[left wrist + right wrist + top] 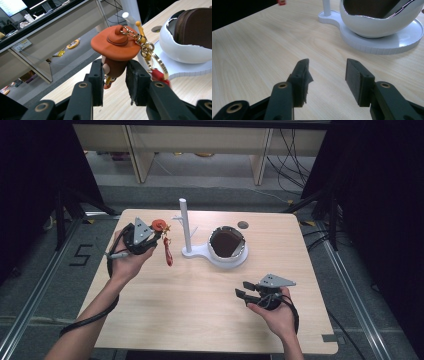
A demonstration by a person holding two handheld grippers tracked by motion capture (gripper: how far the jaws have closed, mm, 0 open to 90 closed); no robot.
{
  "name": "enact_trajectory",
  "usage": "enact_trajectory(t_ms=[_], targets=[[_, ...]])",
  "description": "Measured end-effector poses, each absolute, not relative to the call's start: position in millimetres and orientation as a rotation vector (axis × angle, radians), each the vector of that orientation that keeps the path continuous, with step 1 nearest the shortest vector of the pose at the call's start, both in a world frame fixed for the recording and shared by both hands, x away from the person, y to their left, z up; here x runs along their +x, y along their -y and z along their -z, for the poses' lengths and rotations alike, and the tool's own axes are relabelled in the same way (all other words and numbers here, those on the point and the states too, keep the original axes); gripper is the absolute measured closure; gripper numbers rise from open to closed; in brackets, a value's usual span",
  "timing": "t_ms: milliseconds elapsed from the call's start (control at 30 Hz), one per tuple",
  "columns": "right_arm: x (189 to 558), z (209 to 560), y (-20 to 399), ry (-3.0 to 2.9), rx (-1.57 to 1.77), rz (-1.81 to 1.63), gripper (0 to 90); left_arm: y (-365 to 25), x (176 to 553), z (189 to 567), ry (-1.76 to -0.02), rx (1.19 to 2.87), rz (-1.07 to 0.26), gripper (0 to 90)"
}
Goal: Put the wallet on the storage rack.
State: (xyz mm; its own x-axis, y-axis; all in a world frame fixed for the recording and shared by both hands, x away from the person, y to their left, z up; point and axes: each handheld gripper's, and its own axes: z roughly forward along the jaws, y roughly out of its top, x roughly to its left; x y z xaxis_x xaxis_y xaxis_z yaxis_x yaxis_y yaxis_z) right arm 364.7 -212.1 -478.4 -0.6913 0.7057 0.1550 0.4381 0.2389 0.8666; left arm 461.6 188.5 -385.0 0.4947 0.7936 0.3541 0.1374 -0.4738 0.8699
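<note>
A small figure keychain [115, 47] with a wide orange hat, a gold ring and a red strap [169, 254] is pinched by its body between the jaws of my left gripper [115, 72]. In the high view that gripper [152, 236] is held above the table's far left, just left of the white stand's upright pole [185, 222]. The strap hangs free below it. The stand's base carries a white bowl [242, 254] with a brown zipped pouch [226, 242] inside. My right gripper [327, 70] hovers low over bare wood at the near right [246, 291], open with nothing between its pads.
A round grey hole [243, 225] sits in the wooden tabletop [200, 310] behind the bowl. Beyond the far edge stand light shelving legs [261, 165] and loose cables on the floor. Dark curtains flank both sides of the table.
</note>
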Motion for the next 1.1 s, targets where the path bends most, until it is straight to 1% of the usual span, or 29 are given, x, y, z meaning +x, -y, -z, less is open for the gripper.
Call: enact_trajectory(t_ms=[333,600,700,967,1067,1100], targets=[[364,480,213,-2.253,1.110,-1.421,54.3,-191,471,382,-0.791,1.904,-1.013,67.1],[365,480,216,-2.249,1.067,-1.422,53.8,-191,476,379,-0.822,1.885,-1.019,67.2],[363,479,216,-2.269,1.112,-1.419,53.6,-192,478,378,-0.828,1.885,-1.023,67.2],[365,480,214,-2.239,1.048,-1.419,53.2,-193,483,375,-0.854,1.878,-1.024,67.2],[364,479,213,-2.250,1.056,-1.435,53.0,-192,486,373,-0.859,1.876,-1.028,67.2],[362,479,211,-2.264,1.112,-1.446,52.9,-191,488,372,-0.857,1.878,-1.033,67.2]])
